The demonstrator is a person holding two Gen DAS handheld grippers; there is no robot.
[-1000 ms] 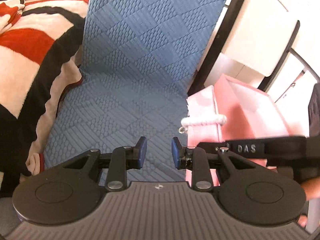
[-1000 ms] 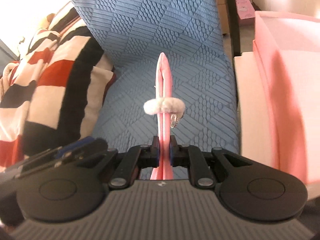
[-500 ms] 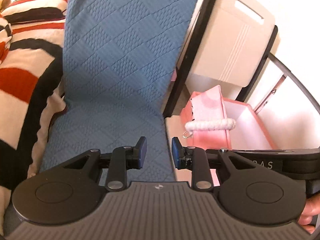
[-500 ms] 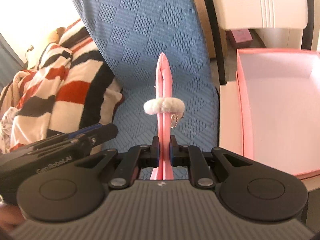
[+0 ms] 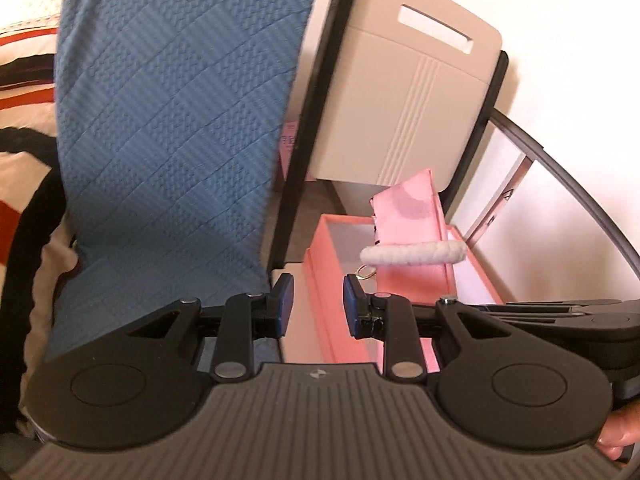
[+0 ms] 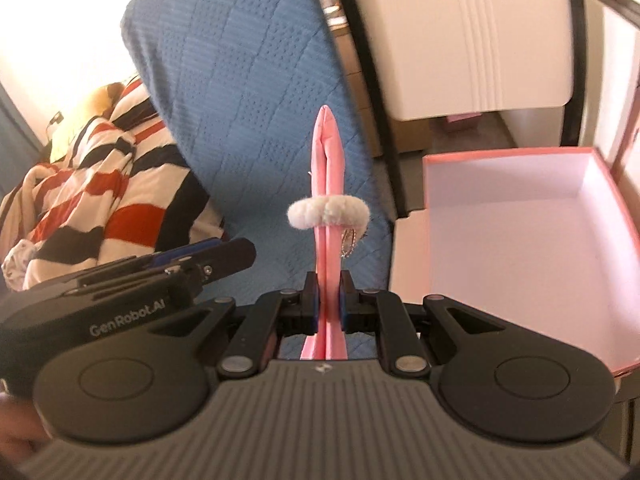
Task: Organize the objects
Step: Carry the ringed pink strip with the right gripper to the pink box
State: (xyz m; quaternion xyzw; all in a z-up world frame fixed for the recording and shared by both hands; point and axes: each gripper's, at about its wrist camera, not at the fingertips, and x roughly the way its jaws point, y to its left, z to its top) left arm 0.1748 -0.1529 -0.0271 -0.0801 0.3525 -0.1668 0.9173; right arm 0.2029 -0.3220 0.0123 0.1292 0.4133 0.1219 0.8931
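Observation:
My right gripper (image 6: 328, 298) is shut on a flat pink pouch (image 6: 329, 184), held edge-on and upright, with a white fluffy band (image 6: 327, 211) and a small metal ring around it. In the left wrist view the same pink pouch (image 5: 412, 216) hangs above an open pink box (image 5: 332, 280). That pink box (image 6: 516, 248) shows a pale bare inside at the right of the right wrist view. My left gripper (image 5: 318, 304) stands open with nothing between its fingers, left of the pouch, over the box's near edge. It also shows as a black body (image 6: 132, 280) at the left.
A blue quilted cushion (image 5: 176, 120) stands upright to the left of the box. A red, black and cream striped blanket (image 6: 100, 184) lies further left. A white chair back (image 5: 404, 96) with a black frame rises behind the box.
Both grippers have risen and swung right, from over the blue cushion toward the pink box. The box's inside and the chair back have come into view. Neither grip has changed.

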